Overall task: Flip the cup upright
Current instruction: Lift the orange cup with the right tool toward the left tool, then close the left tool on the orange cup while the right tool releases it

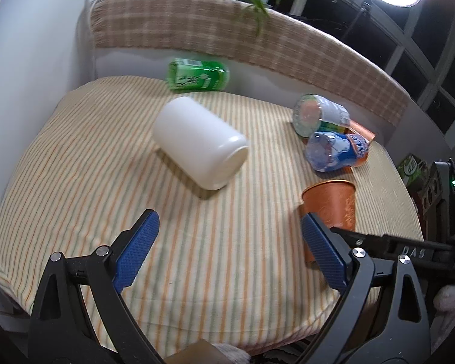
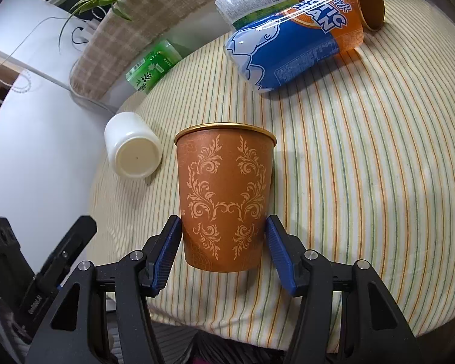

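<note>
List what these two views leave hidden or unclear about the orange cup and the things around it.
- Inside of the upright orange cup: hidden by its own rim in both views.
- Right tool contact: right wrist view shows slight gaps at both pads; grip uncertain.
- Second orange cup: lying down, mostly covered by the blue bottle.
- Green bottle: motion-blurred in the left wrist view, label unreadable.
</note>
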Demonstrator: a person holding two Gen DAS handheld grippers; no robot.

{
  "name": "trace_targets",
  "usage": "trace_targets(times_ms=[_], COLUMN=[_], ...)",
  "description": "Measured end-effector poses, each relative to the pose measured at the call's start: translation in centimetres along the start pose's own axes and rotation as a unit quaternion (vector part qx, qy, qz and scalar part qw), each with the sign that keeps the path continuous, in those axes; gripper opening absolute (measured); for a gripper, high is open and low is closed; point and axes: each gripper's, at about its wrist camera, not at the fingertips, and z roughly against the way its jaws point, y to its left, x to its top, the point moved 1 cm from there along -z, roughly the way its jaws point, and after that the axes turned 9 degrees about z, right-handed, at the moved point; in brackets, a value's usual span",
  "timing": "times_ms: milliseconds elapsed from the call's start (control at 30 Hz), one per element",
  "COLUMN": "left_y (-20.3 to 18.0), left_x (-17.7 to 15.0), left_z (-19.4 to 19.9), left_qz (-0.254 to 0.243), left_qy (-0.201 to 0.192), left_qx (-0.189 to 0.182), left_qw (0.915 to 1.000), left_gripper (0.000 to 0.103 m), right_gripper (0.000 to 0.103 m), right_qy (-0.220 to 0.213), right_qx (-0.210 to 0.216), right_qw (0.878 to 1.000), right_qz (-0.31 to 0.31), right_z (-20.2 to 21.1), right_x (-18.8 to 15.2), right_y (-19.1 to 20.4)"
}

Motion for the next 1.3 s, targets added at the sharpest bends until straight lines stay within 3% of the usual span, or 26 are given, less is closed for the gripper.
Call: trace_targets(times_ms=[133, 200, 333, 467, 700, 833, 933, 1300], left_y=[-1.2, -1.5, -1.8, -1.8, -4.5, -6.6, -7.8, -9.6], left_x=[0.0, -0.1, -0.2, -0.4, -0.1, 0.3, 0.6, 1.7], left_z=[-0.3, -0.5, -1.0, -2.0, -4.2, -6.2, -8.2, -11.1], left_qz=[-0.012, -0.011, -0.005, 0.011, 0.023, 0.036, 0.047, 0.056], left_qy=[0.005, 0.013, 0.037, 0.08, 0.153, 0.203, 0.237, 0.284], left_qx=[-0.003, -0.007, -0.024, -0.04, -0.093, -0.127, -0.132, -0.151], left_qw=[0.9999, 0.9998, 0.999, 0.9959, 0.9835, 0.9703, 0.9615, 0.9454], left_gripper=[0.097, 0.097, 0.096, 0.083, 0.074, 0.071, 0.063, 0.063], right_gripper=[0.058, 0.064, 0.068, 0.069, 0.07, 0.07, 0.07, 0.07], right_qy=[-0.005, -0.006, -0.01, -0.051, -0.11, -0.129, -0.141, -0.159], right_qx=[-0.005, -0.014, -0.018, -0.04, -0.096, -0.124, -0.129, -0.141], right_qw=[1.0, 1.0, 0.999, 0.996, 0.987, 0.983, 0.981, 0.977], right_qz=[0.011, 0.017, 0.028, 0.059, 0.062, 0.052, 0.032, 0.002], right_z=[0.0, -0.1, 0.3, 2.7, 7.3, 9.4, 10.5, 12.5], right_x=[-0.1, -0.2, -0.8, -2.1, -5.3, -6.8, -7.1, -8.7], right_y=[0.0, 0.1, -0.4, -1.1, -3.7, -5.2, -6.2, -7.8])
